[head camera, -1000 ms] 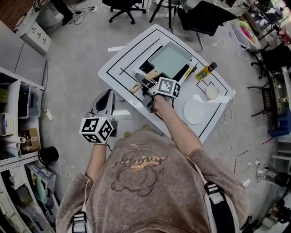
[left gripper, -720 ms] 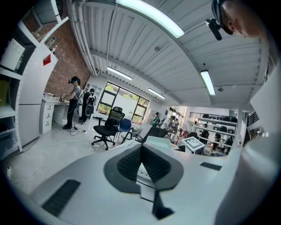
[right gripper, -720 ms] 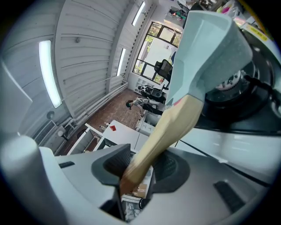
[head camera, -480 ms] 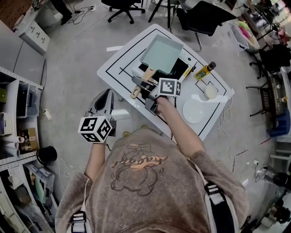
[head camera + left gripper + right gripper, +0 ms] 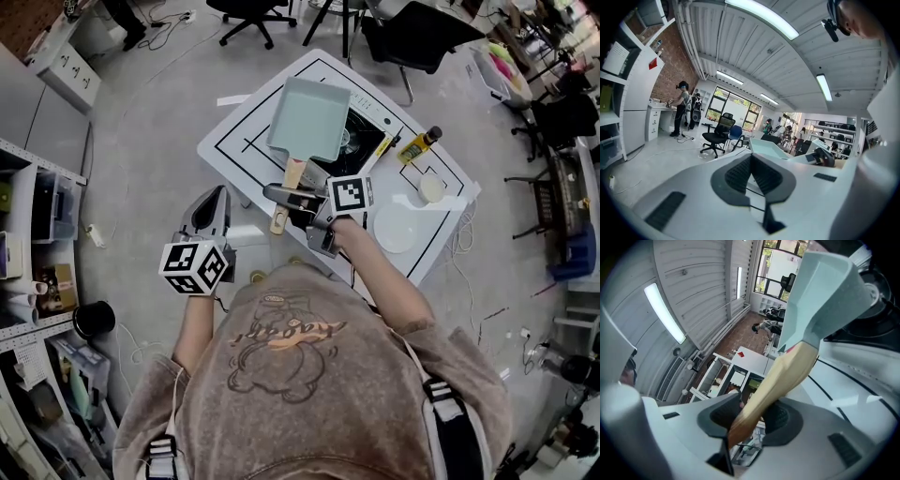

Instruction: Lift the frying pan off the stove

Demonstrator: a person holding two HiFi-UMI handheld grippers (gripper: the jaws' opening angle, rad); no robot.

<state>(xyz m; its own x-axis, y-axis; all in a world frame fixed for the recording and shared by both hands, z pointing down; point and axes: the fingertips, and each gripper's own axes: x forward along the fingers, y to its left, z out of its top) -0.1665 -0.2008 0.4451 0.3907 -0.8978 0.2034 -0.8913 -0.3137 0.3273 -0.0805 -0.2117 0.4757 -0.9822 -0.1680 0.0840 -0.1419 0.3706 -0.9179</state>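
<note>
In the head view the frying pan (image 5: 309,117) covers the left part of the stove (image 5: 364,139), so whatever lies beneath it is out of sight. The marker cube (image 5: 349,194) hides much of the right tongs (image 5: 281,195), and their hold on the wooden handle (image 5: 293,172) is too small to read there. In the right gripper view the pan's far end runs off the top edge, the handle's butt sinks between the pads, and the stove is cut by the right edge. The bottle (image 5: 422,142) has a label too small to read. The right arm (image 5: 375,272) covers part of the surface's (image 5: 234,131) near edge. In the left gripper view the left tongs (image 5: 751,164) block the pan's lower side.
</note>
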